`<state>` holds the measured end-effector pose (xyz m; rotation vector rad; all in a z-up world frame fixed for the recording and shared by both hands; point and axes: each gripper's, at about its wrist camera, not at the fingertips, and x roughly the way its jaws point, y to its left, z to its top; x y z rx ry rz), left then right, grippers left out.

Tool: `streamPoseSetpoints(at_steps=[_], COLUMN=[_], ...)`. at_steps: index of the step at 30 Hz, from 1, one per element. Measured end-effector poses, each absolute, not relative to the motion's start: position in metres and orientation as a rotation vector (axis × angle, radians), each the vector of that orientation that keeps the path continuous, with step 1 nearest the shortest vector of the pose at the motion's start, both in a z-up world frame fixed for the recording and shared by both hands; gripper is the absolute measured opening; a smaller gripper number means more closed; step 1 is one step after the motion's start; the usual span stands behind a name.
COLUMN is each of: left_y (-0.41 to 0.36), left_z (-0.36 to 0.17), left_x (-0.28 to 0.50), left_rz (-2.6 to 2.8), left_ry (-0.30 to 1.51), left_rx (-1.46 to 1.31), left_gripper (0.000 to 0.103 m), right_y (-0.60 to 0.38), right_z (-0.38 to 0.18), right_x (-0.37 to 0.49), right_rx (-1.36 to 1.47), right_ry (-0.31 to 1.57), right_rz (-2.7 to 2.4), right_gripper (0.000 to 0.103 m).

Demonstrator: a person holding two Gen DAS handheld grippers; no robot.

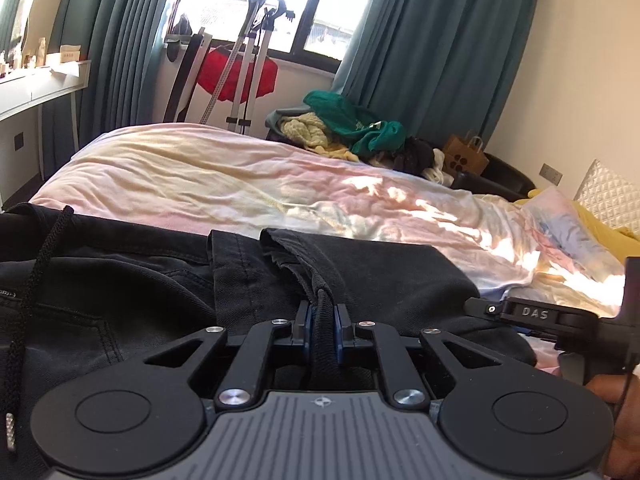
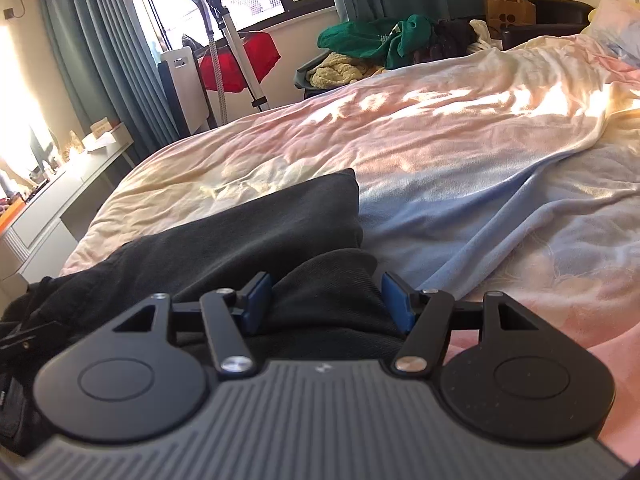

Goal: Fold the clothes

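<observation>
Both grippers are seen low over one pair of black trousers spread on the near edge of the bed. On the left gripper, the two blue pads are pressed together on a raised ridge of the black fabric, which is pinched between them at 12 o'clock from the tool body. On the right gripper, the two blue pads are spread wide, and a rounded fold of the trousers lies between them without being clamped. One black drawstring is draped across the waistband at 9 o'clock in the left view. The right tool is also visible at 3 o'clock in the left view. One heap of clothes, topped by a green garment, is piled beyond the bed at 1 o'clock, with one brown paper bag just beside it.
</observation>
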<state>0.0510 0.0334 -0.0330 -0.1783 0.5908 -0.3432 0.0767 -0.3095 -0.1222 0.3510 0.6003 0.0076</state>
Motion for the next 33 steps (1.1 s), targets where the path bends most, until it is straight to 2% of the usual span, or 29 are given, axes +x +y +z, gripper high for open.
streamPoseSetpoints(at_steps=[7, 11, 20, 22, 24, 27, 29, 33], left_y=[0.032, 0.033, 0.036, 0.037, 0.041, 0.053, 0.067, 0.103], left_z=[-0.052, -0.051, -0.049, -0.048, -0.042, -0.031, -0.024, -0.008], left_x=[0.037, 0.034, 0.026, 0.024, 0.019, 0.01, 0.007, -0.006], left_rz=[-0.277, -0.284, -0.3, -0.303, -0.285, -0.22, -0.17, -0.077], left_ry=[0.708, 0.687, 0.64, 0.63, 0.622, 0.622, 0.659, 0.708], left_rx=[-0.161, -0.163, -0.167, -0.169, -0.174, -0.17, -0.196, -0.231], left_gripper=[0.012, 0.014, 0.022, 0.029, 0.055, 0.077, 0.086, 0.09], right_y=[-0.299, -0.286, -0.277, -0.278, -0.278, -0.278, -0.277, -0.277], right_z=[-0.105, -0.095, -0.119, -0.121, -0.122, -0.123, -0.122, -0.12], right_x=[0.064, 0.056, 0.071, 0.071, 0.071, 0.071, 0.07, 0.07], right_rx=[0.268, 0.184, 0.2, 0.218, 0.221, 0.214, 0.208, 0.21], right_ry=[0.519, 0.454, 0.576, 0.576, 0.577, 0.574, 0.572, 0.571], right_rz=[0.034, 0.093, 0.138, 0.139, 0.141, 0.139, 0.137, 0.132], right_gripper=[0.064, 0.064, 0.063, 0.063, 0.063, 0.063, 0.063, 0.063])
